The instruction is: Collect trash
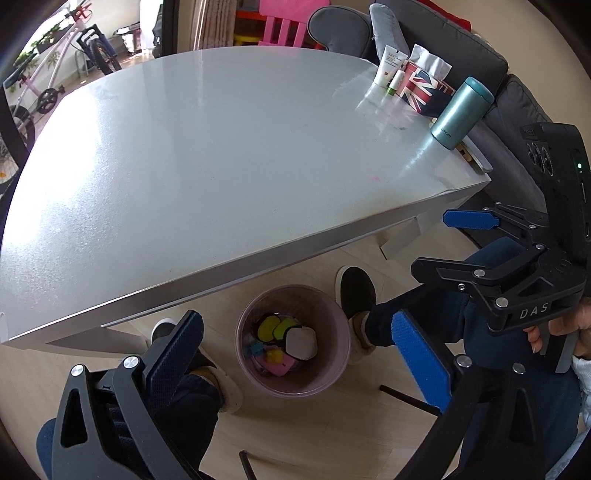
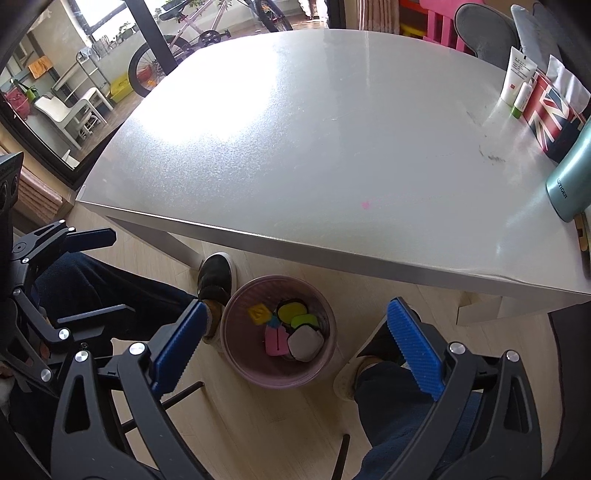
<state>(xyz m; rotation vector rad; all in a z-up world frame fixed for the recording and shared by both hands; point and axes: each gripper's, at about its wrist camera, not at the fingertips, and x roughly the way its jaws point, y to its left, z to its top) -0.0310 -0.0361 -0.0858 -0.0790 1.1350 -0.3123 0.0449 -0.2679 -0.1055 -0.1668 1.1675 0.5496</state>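
You are holding the left gripper (image 1: 295,350) low over the floor with its blue-padded fingers (image 1: 421,362) spread wide and gripping nothing; the right gripper (image 2: 295,343) is hanging the same way, jaws wide apart and empty. Between both pairs of fingers, the pink trash bin (image 1: 293,339) is standing upright on the pale wood floor, its mouth facing straight up toward you, sitting just in front of the table's near edge and between your two shoes (image 2: 216,280). Inside it the trash is lying in a loose heap: a white rounded piece (image 2: 304,343) on top, yellow-green pads with black edges (image 2: 293,312) just behind it, a pink piece (image 2: 275,341) and a yellow block (image 2: 258,314) beside them; their long axes are too jumbled to tell. Beyond the bin the white table (image 1: 207,155) is stretching away. At its far right corner a teal tumbler (image 1: 461,110) is standing upright, next to a Union Jack tissue box (image 1: 421,88) and a white tube (image 1: 388,66). A bicycle (image 2: 207,33) is leaning farther off.
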